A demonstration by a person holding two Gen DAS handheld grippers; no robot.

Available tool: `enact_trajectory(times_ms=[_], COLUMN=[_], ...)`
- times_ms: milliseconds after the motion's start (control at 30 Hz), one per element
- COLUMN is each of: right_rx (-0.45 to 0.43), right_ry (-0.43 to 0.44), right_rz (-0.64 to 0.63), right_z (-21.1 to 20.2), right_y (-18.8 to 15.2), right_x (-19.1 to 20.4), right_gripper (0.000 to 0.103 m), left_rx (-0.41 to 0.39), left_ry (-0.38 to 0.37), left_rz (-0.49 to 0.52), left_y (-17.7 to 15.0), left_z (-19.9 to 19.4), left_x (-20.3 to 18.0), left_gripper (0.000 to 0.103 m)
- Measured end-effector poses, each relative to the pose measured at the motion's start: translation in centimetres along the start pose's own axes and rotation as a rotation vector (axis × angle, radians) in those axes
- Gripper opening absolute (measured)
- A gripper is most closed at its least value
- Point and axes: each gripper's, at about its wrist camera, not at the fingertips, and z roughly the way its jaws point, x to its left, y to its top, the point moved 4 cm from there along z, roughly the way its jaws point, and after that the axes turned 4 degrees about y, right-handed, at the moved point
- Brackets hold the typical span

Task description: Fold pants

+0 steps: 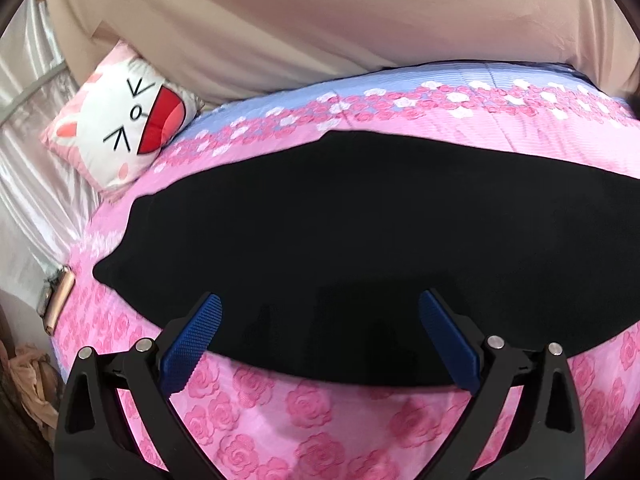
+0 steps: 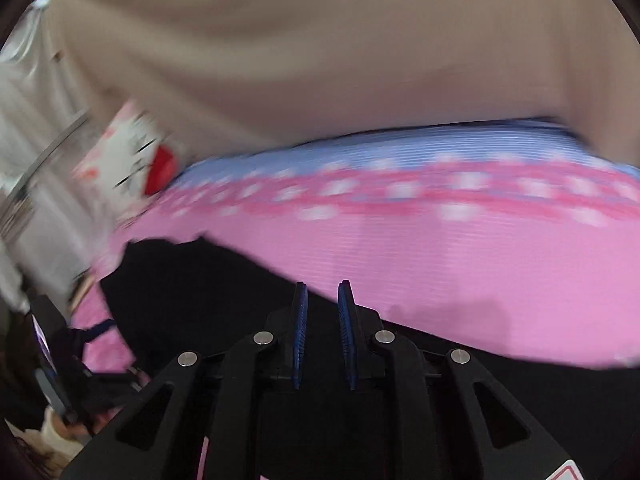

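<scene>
Pants [image 1: 340, 240]: black, spread flat on the pink rose bedspread [image 1: 312, 412]. Left view, sharp, shows the cat pillow [image 1: 128, 128] at the bed's far left corner and a phone [image 1: 58, 300] at the left edge (the right view blurs these). Left gripper [image 1: 320, 316]: tilted down over the pants' near edge, jaws wide, nothing between. Right gripper [image 2: 323, 312]: low over the pants, jaws narrow, a gap between the pads; whether cloth is pinched I cannot tell.

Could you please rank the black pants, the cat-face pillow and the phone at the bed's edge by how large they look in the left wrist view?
1. black pants
2. cat-face pillow
3. phone

The fisheye shrinks things near the rim, so true sizes stay unsure.
</scene>
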Motion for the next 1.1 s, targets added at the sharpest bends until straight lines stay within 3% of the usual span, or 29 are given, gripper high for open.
enact_trajectory(times_ms=[133, 233, 300, 333, 367, 400, 467, 567, 600, 667, 700, 800, 867, 900, 967, 1033, 1100], right_rx=[0.148, 0.222, 0.261, 0.284, 0.314, 0.33, 0.304, 0.166, 0.158, 0.234, 0.215, 0.102, 0.106, 0.147, 0.241, 0.192, 0.113], right_ry=[0.073, 0.02, -0.006, -0.009, -0.025, -0.038, -0.087, -0.106, -0.123, -0.213, -0.207, -0.065, -0.013, -0.01, -0.09, -0.07, -0.128], right_rz=[-0.106, -0.212, -0.247, -0.251, -0.258, -0.27, -0.321, -0.334, -0.333, -0.332, -0.303, -0.243, -0.249, -0.258, -0.284, -0.235, -0.196], right_z=[11.4, 19.0, 21.4, 22.7, 24.3, 25.2, 25.4, 23.5, 23.8, 25.8, 25.3, 20.6, 19.9, 20.8, 24.1, 23.5, 20.1], right_y=[3.1, 4.9, 4.4, 4.3, 4.1, 3.8, 3.4, 4.8, 4.9, 4.6, 4.7, 4.8, 3.5, 2.7, 1.2, 1.8, 3.0], right_x=[8.8, 13.4, 15.2, 15.5, 15.7, 16.0, 17.1, 18.0, 17.3, 15.5, 15.2, 16.1, 16.9, 16.7, 15.0, 14.1, 12.9], right_gripper=[0.02, 0.04, 0.041, 0.038, 0.02, 0.013, 0.01, 0.005, 0.005, 0.004, 0.004, 0.005, 0.005, 0.004, 0.0, 0.0, 0.006], left_rx=[0.027, 0.045, 0.05, 0.05, 0.049, 0.046, 0.04, 0.04, 0.039, 0.041, 0.04, 0.038, 0.047, 0.049, 0.055, 0.051, 0.045], left_ry=[-0.019, -0.044, -0.071, -0.089, -0.101, -0.112, -0.133, -0.159, -0.161, -0.166, -0.167, -0.17, -0.171, -0.17, -0.156, -0.141, -0.126], left_rz=[-0.009, -0.001, -0.001, 0.0, 0.001, 0.005, 0.008, -0.001, -0.002, -0.003, -0.004, -0.01, -0.02, -0.023, -0.023, -0.02, -0.017], left_y=[-1.3, -2.4, -2.8, -3.1, -3.2, -3.4, -3.4, -3.5, -3.5, -3.3, -3.3, -3.2, -3.1, -3.1, -2.8, -2.5, -2.4], left_z=[0.6, 1.2, 1.4, 1.5, 1.5, 1.6, 1.8, 2.1, 2.2, 2.3, 2.3, 2.2, 2.3, 2.4, 2.5, 2.2, 1.8], left_x=[1.6, 2.2, 2.5, 2.6, 2.6, 2.6, 2.7, 2.7, 2.7, 2.6, 2.7, 2.8, 2.7, 2.6, 2.6, 2.5, 2.5], left_gripper=[0.097, 0.097, 0.097, 0.097, 0.097, 0.097, 0.097, 0.098, 0.098, 0.098, 0.098, 0.098, 0.098, 0.098, 0.098, 0.098, 0.098])
